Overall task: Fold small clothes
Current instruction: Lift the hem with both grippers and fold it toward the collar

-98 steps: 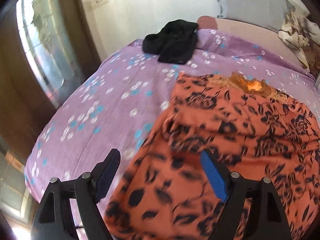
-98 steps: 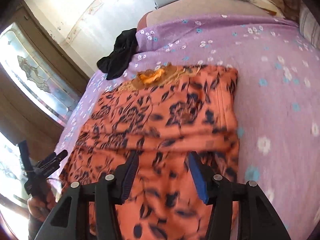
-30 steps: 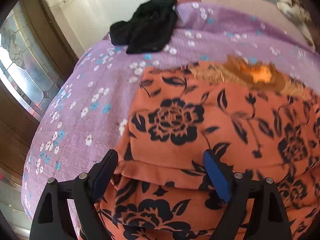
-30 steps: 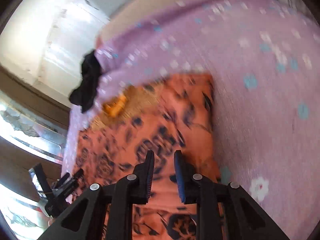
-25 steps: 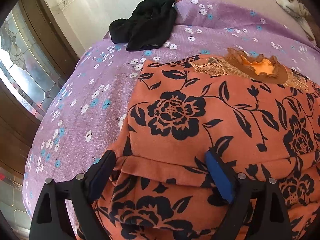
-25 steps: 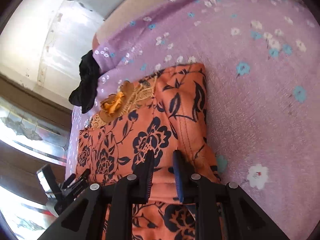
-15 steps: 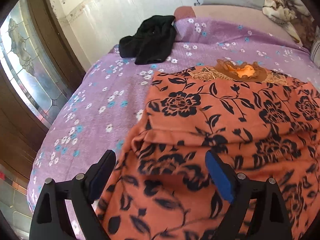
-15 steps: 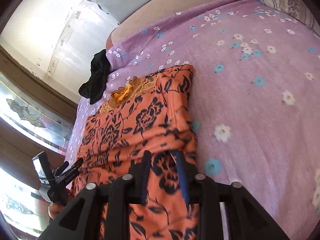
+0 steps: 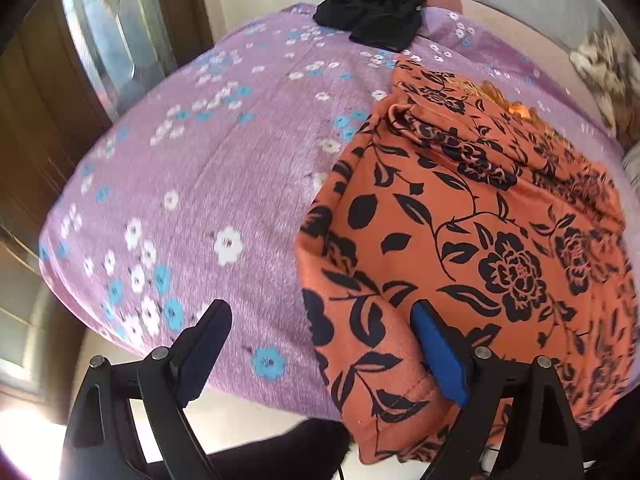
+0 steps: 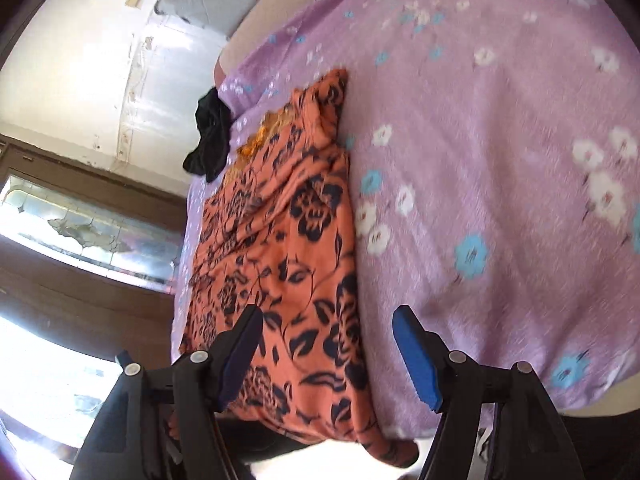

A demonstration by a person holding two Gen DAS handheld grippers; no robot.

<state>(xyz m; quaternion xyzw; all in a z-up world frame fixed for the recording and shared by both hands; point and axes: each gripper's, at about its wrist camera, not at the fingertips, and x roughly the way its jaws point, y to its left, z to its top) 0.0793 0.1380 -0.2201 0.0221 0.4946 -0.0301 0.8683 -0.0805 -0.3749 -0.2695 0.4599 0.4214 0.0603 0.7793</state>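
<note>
We hover both tools over an orange garment printed with black flowers (image 9: 480, 240), spread along the near edge of a bed covered in a purple sheet with white and blue blossoms (image 9: 224, 168), its hem hanging over the side. Our left gripper (image 9: 320, 344) stands wide with nothing between its pads, the garment's left edge lying under the gap at 12 o'clock; our right gripper (image 10: 328, 344) is likewise spread wide and empty, the cloth's right edge at its 11 o'clock. We judge the fold only begun: the upper part near the gold-trimmed neckline (image 9: 496, 96) looks rumpled and partly doubled over, while the lower skirt lies flat. The next move likely calls for pinching the hanging hem at both corners and carrying it toward the neckline. A crumpled black cloth (image 9: 372, 8) waits at 12 o'clock by the far edge, well apart. No basket or box appears in either view.
</note>
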